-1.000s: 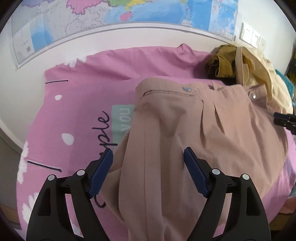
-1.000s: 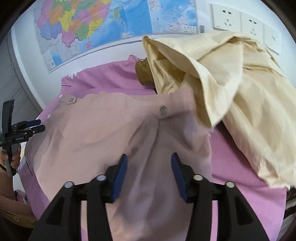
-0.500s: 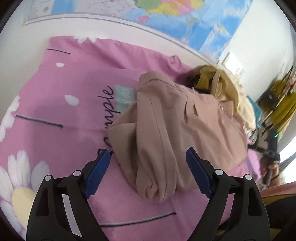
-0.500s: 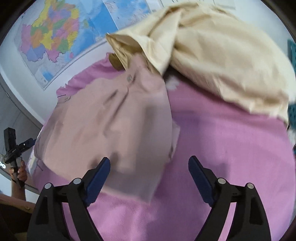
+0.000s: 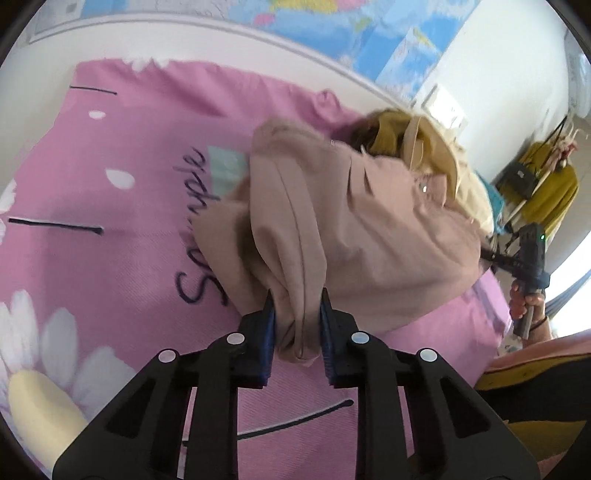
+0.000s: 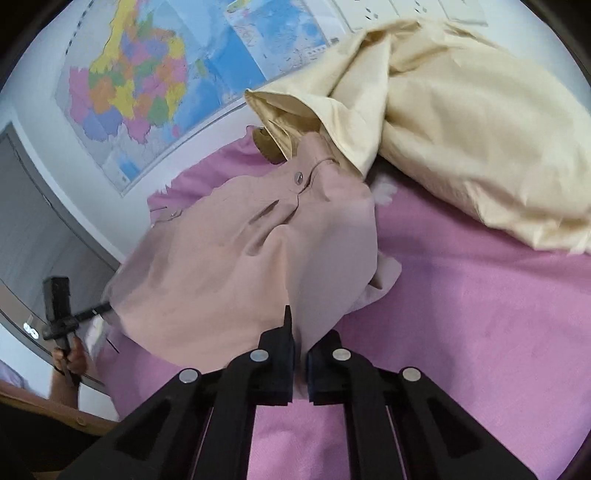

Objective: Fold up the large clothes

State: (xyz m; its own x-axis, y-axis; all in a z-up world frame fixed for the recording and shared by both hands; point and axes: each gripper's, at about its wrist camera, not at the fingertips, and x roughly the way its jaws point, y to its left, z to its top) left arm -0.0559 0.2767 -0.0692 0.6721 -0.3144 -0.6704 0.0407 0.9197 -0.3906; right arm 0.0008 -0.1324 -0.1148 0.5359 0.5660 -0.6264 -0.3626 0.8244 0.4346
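Observation:
A dusty pink garment [image 5: 351, 229] with metal snaps lies bunched on a pink bedsheet [image 5: 110, 266]. My left gripper [image 5: 295, 317] is shut on a gathered end of the garment at its near edge. In the right wrist view the same garment [image 6: 240, 258] spreads toward the left, and my right gripper [image 6: 300, 350] is shut on its near hem. The garment's far end is tucked under a cream garment.
A cream yellow garment [image 6: 461, 122] is heaped at the back right of the bed. A mustard piece [image 5: 388, 133] lies behind the pink garment. A wall map [image 6: 147, 81] hangs behind the bed. Wall sockets [image 6: 373, 14] sit above the heap.
Both grippers have gone from open to shut on the pink garment's near edges. The garment is more bunched than a second ago.

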